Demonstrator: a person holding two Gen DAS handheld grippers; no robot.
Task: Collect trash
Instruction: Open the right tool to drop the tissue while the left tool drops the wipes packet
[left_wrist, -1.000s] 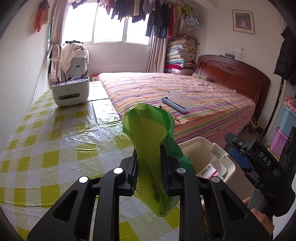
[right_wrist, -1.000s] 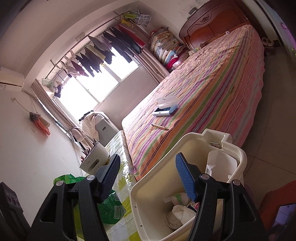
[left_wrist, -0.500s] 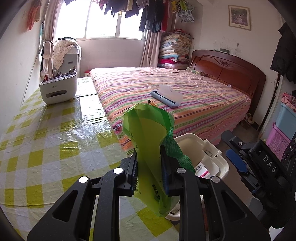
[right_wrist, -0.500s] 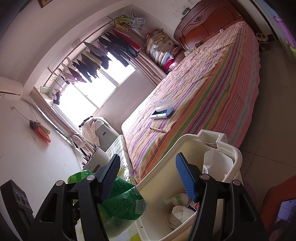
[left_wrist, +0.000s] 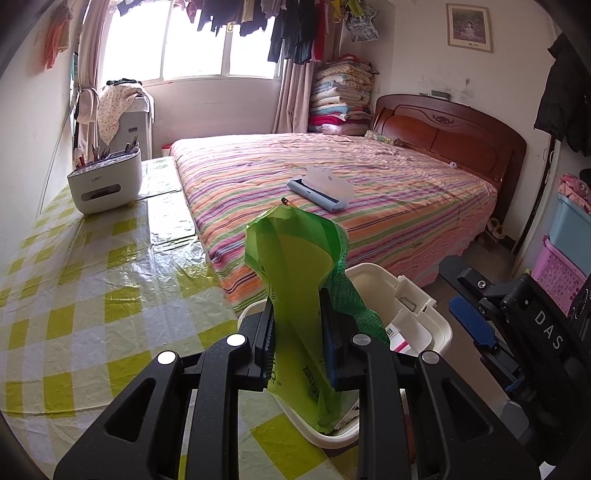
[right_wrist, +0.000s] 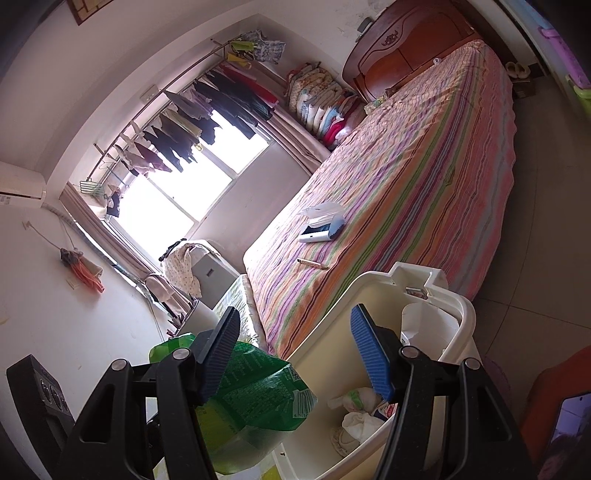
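Left tool clenching green bag upright, right tool released, empty

One green bag, one white bin, two claws, one bed.

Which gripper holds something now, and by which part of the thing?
The left gripper is shut on the green bag, pinched across its narrowed middle. The right gripper is open and holds nothing.

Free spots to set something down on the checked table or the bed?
Checked table: bare from the white organizer to the near edge. Bed: bare beyond the blue case and pencil, toward the headboard. Crowded: white bin, holding trash.
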